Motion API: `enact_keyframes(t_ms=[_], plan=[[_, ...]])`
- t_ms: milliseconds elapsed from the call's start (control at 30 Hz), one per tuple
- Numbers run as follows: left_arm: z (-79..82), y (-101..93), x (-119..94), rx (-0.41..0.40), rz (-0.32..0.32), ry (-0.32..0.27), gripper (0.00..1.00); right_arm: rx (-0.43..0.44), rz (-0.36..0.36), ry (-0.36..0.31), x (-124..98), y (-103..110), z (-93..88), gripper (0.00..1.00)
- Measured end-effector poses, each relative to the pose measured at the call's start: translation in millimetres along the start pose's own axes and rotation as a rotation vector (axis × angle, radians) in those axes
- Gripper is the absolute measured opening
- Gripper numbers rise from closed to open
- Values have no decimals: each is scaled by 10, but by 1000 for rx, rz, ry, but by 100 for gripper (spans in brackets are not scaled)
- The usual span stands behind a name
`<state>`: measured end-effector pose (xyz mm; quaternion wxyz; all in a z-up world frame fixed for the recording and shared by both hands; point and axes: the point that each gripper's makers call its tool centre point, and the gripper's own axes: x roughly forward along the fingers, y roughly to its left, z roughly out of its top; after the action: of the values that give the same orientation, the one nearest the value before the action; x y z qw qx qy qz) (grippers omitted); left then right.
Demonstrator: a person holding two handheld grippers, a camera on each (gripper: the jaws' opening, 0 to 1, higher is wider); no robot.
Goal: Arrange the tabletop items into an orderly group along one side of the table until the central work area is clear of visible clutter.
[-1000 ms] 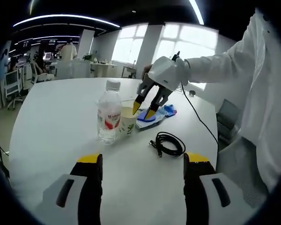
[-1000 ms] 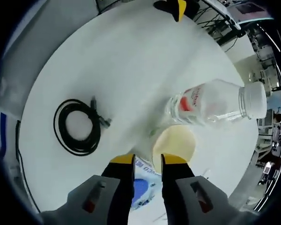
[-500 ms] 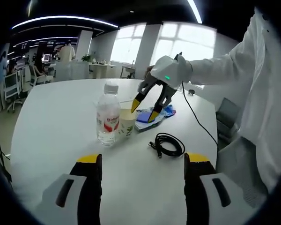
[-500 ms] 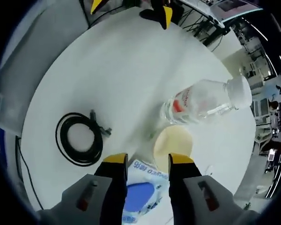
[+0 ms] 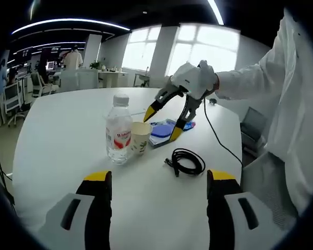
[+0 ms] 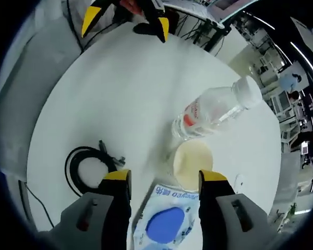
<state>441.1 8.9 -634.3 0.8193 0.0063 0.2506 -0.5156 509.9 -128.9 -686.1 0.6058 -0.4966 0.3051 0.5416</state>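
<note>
The right gripper (image 5: 164,119), jaws spread and empty, hovers over the flat blue-and-white packet (image 6: 166,229) beside the paper cup (image 6: 192,163) and clear water bottle (image 6: 214,108) mid-surface, apparently positioned to grasp it; the left gripper (image 5: 157,208) waits, jaws released.

left gripper (image 5: 159,179): jaws wide apart, nothing between, level
right gripper (image 6: 165,177): jaws spread, empty, pointing down
sleeve (image 5: 250,78): white, behind right gripper

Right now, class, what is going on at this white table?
A person in a white coat holds a two-jaw gripper in each hand. The right gripper, jaws open, hovers above a blue-and-white packet beside a paper cup and a water bottle. A coiled black cable lies nearby. The left gripper is open and holds nothing.
</note>
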Motion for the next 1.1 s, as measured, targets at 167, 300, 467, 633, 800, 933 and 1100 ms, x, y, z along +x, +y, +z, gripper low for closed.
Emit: enact_keyframes(t_ms=[167,300,467,633,800,933,1100], plan=[[1,-5,10,2,4,2,81,59,-40,-24,-36,0,-4,59],[30,-12,19,7,5,-1,83,121,-74,-62,-92,-9,28,63],[69,-31,31,18,2,-1,84,225,-110,-107,-154,-10,51,68],[89,-57,39,28,3,0,87,311,-142,-136,-218,12,21,74],[113,-105,46,36,-4,0,89,403,-180,-148,-314,70,-56,74],[129,-134,58,42,-6,4,90,484,-200,-179,-376,131,-90,74],[158,-194,77,51,-11,7,93,561,-229,-196,-469,267,-184,79]])
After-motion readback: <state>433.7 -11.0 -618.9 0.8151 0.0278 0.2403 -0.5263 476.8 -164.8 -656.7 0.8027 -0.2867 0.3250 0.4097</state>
